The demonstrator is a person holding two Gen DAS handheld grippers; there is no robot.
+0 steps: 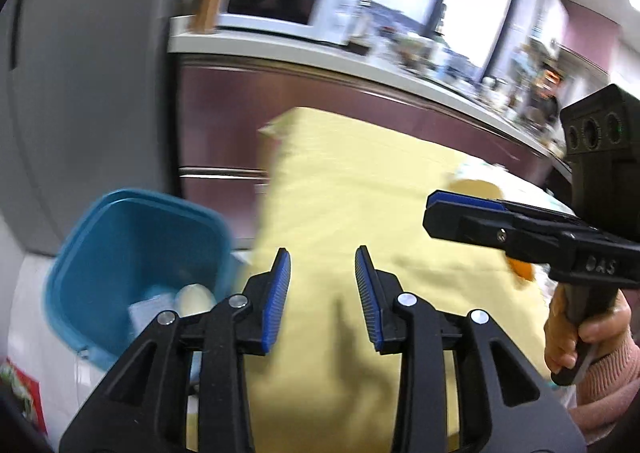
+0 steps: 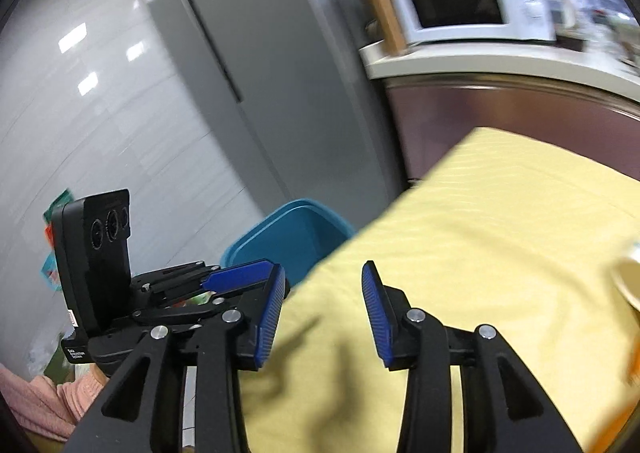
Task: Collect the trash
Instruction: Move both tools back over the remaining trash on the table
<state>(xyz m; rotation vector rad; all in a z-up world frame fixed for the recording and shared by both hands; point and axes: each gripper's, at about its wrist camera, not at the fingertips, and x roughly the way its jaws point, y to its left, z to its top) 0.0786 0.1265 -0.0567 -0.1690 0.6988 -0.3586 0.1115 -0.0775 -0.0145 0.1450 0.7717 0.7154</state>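
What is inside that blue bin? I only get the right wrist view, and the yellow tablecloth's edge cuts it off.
Observer: The left wrist view looks into the blue bin: a pale rounded piece and a light flat scrap lie in it.
Visitor: Anything left on the table?
Observer: An orange item on the yellow tablecloth, partly hidden behind the right gripper.
Visitor: Who holds that gripper?
Observer: A hand in a pink sleeve grips its handle.
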